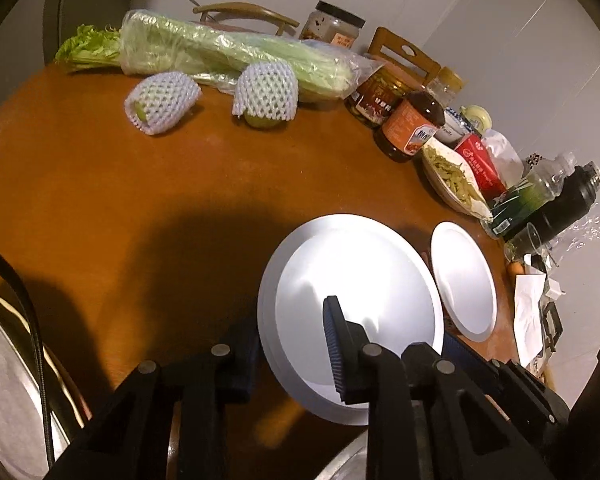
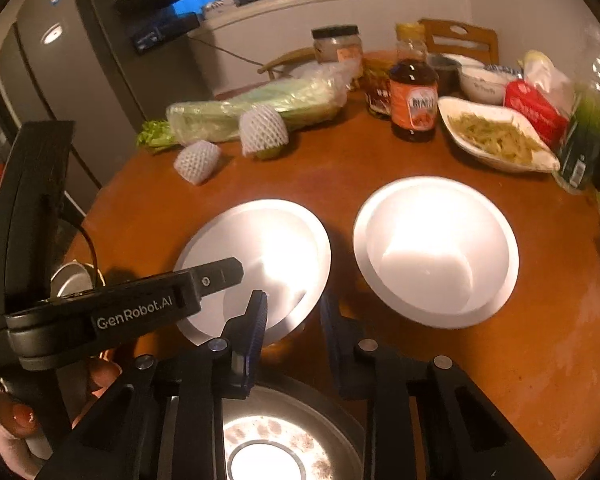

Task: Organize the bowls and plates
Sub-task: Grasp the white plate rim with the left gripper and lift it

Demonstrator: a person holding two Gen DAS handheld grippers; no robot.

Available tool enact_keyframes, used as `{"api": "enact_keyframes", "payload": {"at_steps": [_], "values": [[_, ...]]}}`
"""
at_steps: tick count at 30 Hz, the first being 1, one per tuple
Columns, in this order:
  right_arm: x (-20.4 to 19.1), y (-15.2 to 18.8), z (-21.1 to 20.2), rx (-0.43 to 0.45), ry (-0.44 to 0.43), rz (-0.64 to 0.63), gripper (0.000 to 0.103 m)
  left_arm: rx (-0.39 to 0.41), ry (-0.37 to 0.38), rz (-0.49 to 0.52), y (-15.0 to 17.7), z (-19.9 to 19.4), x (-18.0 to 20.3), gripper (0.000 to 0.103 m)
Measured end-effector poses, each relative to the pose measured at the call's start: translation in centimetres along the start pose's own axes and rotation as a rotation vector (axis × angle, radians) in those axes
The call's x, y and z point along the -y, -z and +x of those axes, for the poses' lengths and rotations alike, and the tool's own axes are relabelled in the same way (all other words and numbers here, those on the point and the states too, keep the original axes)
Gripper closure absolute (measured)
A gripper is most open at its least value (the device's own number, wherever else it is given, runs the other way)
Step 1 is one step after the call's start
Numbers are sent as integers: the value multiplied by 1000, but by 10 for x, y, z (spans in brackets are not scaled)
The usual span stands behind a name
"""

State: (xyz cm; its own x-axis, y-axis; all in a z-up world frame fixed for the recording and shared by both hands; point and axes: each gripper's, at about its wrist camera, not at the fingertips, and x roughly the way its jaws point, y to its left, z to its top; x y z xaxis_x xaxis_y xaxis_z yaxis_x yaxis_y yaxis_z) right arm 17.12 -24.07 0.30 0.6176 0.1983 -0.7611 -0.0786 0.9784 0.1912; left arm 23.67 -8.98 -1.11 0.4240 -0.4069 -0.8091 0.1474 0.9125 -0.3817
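Observation:
Two white plates lie on the round wooden table (image 2: 380, 168). My left gripper (image 1: 292, 348) straddles the near rim of the left plate (image 1: 352, 280), one finger below and one on top; whether it pinches the rim is unclear. That plate shows in the right wrist view (image 2: 260, 248), with the left gripper (image 2: 236, 276) over it. The second plate (image 2: 436, 248) lies to the right and also shows in the left wrist view (image 1: 464, 276). My right gripper (image 2: 294, 320) is open and empty, just in front of both plates.
A metal pot lid (image 2: 268, 440) sits below my right gripper. Bagged celery (image 1: 228, 56), two foam-netted fruits (image 1: 266, 92), sauce jars (image 2: 414, 96), a dish of shredded food (image 2: 496, 136), a red tissue box (image 2: 536, 112) and bottles (image 1: 540, 196) crowd the far side.

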Motion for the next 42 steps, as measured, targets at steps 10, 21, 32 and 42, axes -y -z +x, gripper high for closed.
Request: {"api": "enact_keyframes", "payload": {"at_steps": [10,21,32,42], "values": [[-7,-6,-21,55,-22,-13,76,58,-2,18,7,-35,8,75],[-13,4,-56,112,-40,-25,76,105,11,64,23,-73,24,75],[-19,26,-100,173,-24,-44,76,144,42,137,46,-106,50,75],[-19,54,-116,170,-11,-24,76,103,51,189,70,-106,54,75]]}}
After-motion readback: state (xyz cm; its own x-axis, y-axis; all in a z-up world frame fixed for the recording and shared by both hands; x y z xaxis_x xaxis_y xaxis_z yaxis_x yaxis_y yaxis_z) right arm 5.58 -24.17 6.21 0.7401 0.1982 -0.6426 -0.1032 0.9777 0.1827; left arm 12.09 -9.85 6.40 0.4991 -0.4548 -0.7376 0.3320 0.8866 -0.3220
